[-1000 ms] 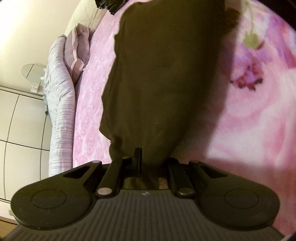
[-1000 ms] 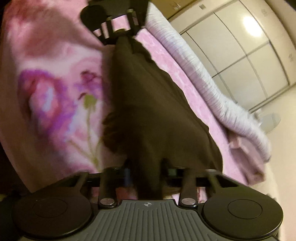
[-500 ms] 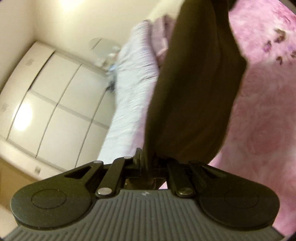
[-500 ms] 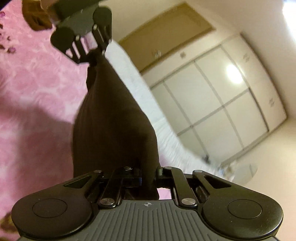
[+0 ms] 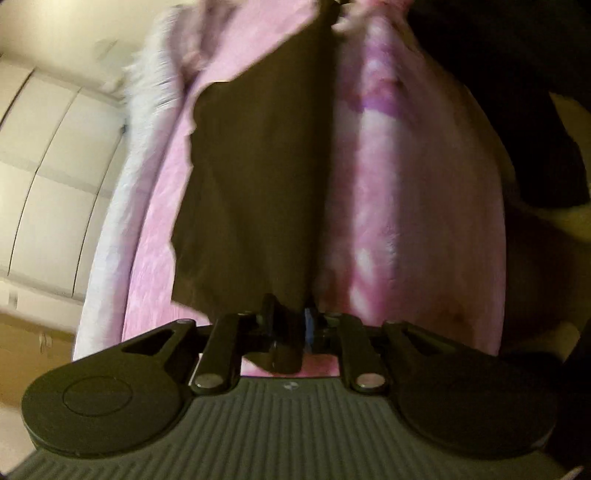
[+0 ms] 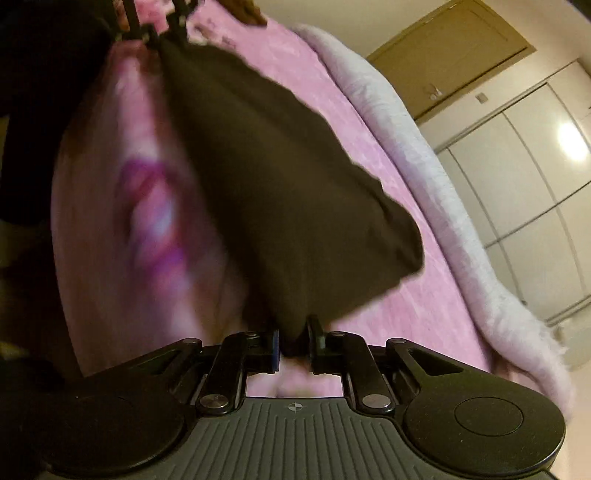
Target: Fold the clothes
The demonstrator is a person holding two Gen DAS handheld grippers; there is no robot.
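Note:
A dark brown garment [image 5: 255, 177] is stretched between my two grippers above a pink floral bedspread [image 5: 388, 192]. My left gripper [image 5: 290, 321] is shut on one end of it. My right gripper [image 6: 293, 336] is shut on the other end of the garment [image 6: 295, 192]. In the right wrist view the left gripper [image 6: 157, 31] shows at the top left, holding the far end. The cloth hangs taut, its loose side drooping toward the wardrobe side. Both views are motion blurred.
A pale lilac rolled quilt [image 6: 424, 166] runs along the far side of the bed [image 6: 406, 295]. White wardrobe doors [image 6: 524, 155] and a brown door [image 6: 454, 51] stand beyond it. A dark shape [image 5: 517, 92], the person, fills the top right of the left wrist view.
Both grippers have swung, still holding the garment. The views have tilted back down from the wardrobe toward the pink bedspread, and the cloth lies lower and closer to the bed.

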